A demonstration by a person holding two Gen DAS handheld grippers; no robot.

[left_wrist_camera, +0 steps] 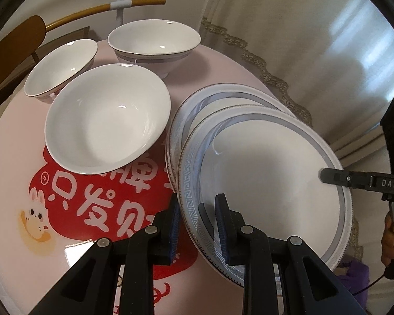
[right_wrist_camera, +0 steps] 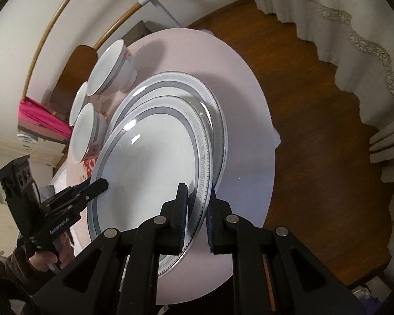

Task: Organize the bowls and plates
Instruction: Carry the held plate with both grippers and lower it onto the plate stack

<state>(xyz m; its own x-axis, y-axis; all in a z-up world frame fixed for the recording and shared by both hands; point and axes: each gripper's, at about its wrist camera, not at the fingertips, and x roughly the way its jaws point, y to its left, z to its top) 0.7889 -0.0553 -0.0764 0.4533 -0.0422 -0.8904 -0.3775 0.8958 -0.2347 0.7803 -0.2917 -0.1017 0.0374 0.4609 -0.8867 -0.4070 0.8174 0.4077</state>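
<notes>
Both your grippers grip the top plate [left_wrist_camera: 270, 173]: the left gripper [left_wrist_camera: 197, 225] pinches its near rim, the right gripper [right_wrist_camera: 197, 210] its opposite rim. It overlaps a second plate [left_wrist_camera: 223, 99] on the table [left_wrist_camera: 18, 183]; three bowls [left_wrist_camera: 107, 118] stand just beside the plates.

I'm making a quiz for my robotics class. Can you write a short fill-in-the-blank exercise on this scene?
1. Both grippers grip the rim of the ____ plate.
2. The number of bowls on the table is ____.
3. The held plate overlaps another ____ beneath it.
4. The left gripper and right gripper hold ____ sides of the plate.

Missing words: top; three; plate; opposite
</notes>
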